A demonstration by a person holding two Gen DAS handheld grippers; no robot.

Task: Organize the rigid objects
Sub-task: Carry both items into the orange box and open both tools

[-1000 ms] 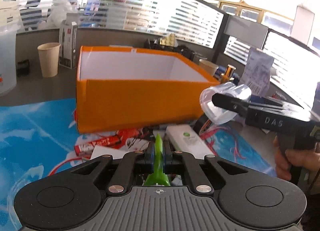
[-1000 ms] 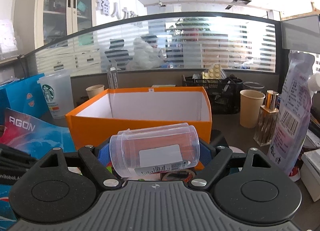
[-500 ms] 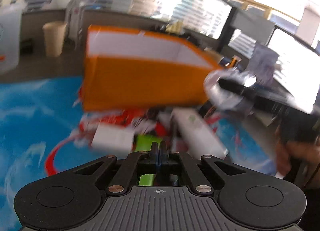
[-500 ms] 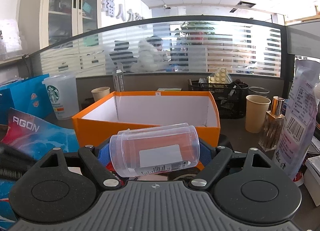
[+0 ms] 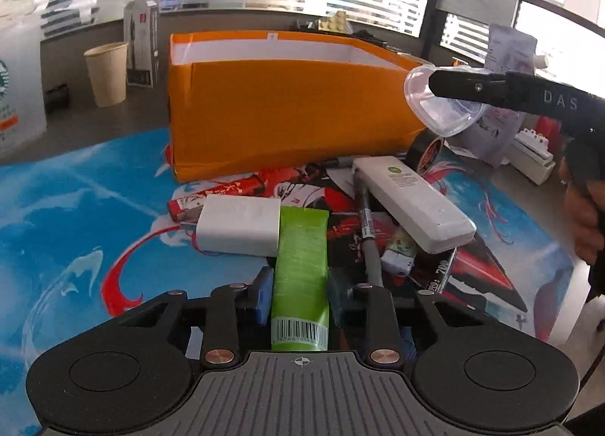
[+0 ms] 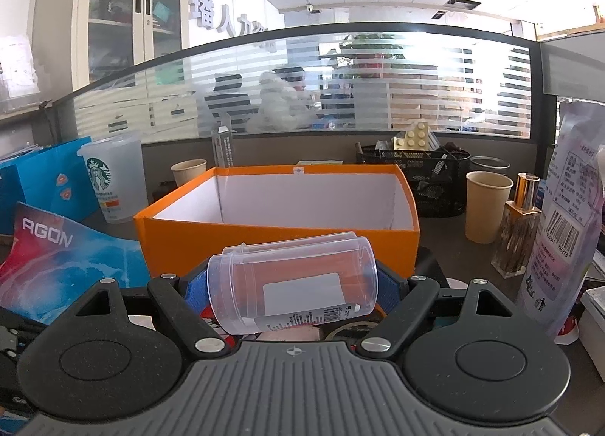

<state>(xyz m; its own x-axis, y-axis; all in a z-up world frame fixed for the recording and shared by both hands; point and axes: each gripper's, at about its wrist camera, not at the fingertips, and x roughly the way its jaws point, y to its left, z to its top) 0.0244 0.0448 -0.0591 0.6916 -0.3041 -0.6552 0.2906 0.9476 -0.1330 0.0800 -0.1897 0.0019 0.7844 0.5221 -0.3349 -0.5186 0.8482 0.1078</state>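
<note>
Office desk with a big blue mat [image 5: 75, 186] on it, and the orange box [image 5: 287, 111] sits at the mat's far edge, open and looking empty from the right wrist view.

Right gripper [image 6: 298, 286] is clamped on the clear jar [image 6: 302, 269], jar lying sideways across the jaws, parked level-ish just short of the box's near wall. Hand [image 5: 586, 220] is wrapped round the grip over by the mat's right edge.

Left gripper [image 5: 300, 296] is tipped down at the clutter in the middle of the mat. Its jaws have just been opening, and the green tube [image 5: 300, 247] lies flat between them, pads beside its edges but not squeezing as far as I can see, so I'd call it let go.

My take for doing this bit right: get the pads square on the tube's long edges before closing, since the white block [image 5: 238, 226] touches its left side and the pen [image 5: 365, 224] is just off the right. Lift straight up, then over the box wall. Jar could go in first, it's basically there.
</note>
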